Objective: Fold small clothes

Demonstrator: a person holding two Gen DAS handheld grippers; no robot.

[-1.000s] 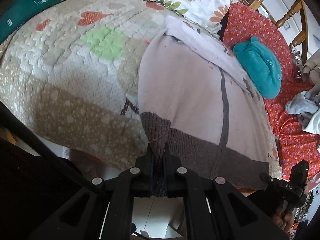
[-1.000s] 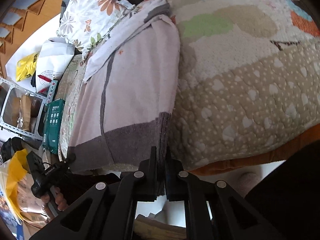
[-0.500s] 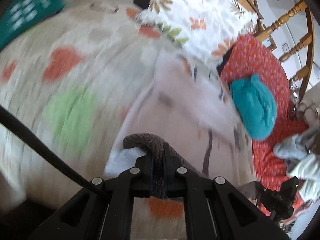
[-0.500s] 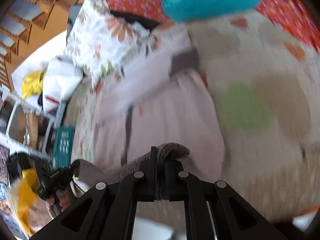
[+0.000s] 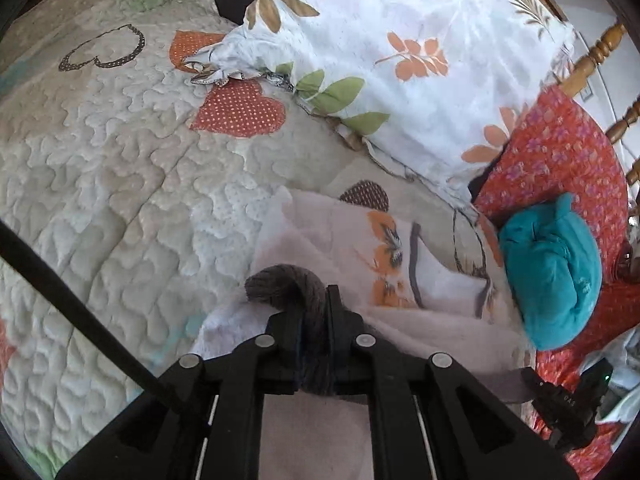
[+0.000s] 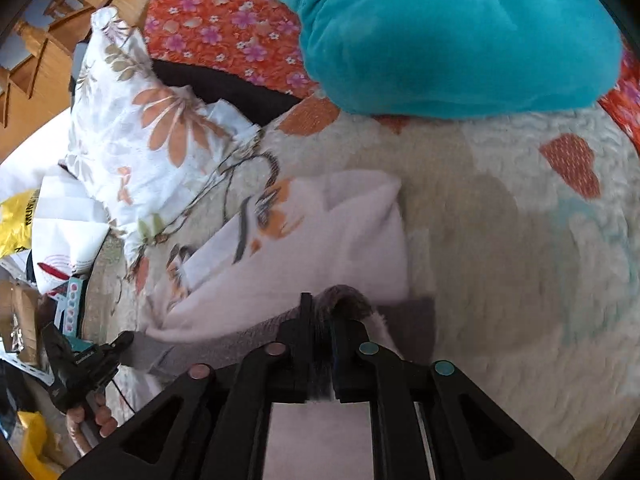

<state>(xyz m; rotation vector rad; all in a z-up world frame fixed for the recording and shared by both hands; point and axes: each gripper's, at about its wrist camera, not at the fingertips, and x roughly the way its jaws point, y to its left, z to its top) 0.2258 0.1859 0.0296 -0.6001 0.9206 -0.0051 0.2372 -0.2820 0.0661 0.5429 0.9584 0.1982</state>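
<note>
Tongs [image 5: 316, 320] hiding pinched hem [image 5: 280, 280], sweater [image 6: 320, 248] blurred

Pale pink knit cloth garment [image 5: 320, 236] with ribbed grey hem [image 5: 280, 280], soft, matt. Cream quilted bedspread [image 5: 120, 184], puckered stitching. Fuzzy teal fleece bundle [image 6: 460, 40]. Smooth floral cotton pillow [image 5: 400, 40]. Glossy turned-wood bedpost [image 5: 592, 60].

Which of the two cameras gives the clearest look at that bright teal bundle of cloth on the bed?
The right wrist view: the teal bundle fills the upper part of the picture, close and large, though cut off at the top edge. The left wrist view shows the whole bundle, but small, off at the right edge on the red flowered cover.
</note>
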